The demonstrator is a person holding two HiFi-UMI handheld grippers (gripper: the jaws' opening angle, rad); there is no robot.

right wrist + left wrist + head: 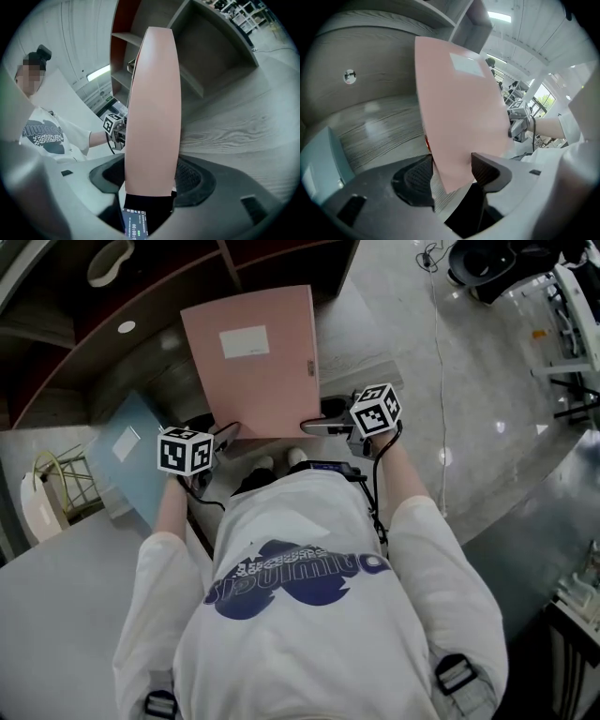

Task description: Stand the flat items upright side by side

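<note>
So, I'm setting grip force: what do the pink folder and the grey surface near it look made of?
Pink folder: probably matte plastic or coated card, judging by its smooth, even face with no gloss. It carries a white label that looks like paper. Grey surface: likely wood-grain laminate, with a streaked grain pattern and soft reflections.

Flat pink folder (251, 362): smooth, matt, plastic or card; white paper label (245, 341). Grey shelf board (234, 126): matt wood-grain. Floor (487, 427): glossy, reflective. Left gripper (451, 174) black pads (417, 176): ribbed, matt, rubbery.
</note>
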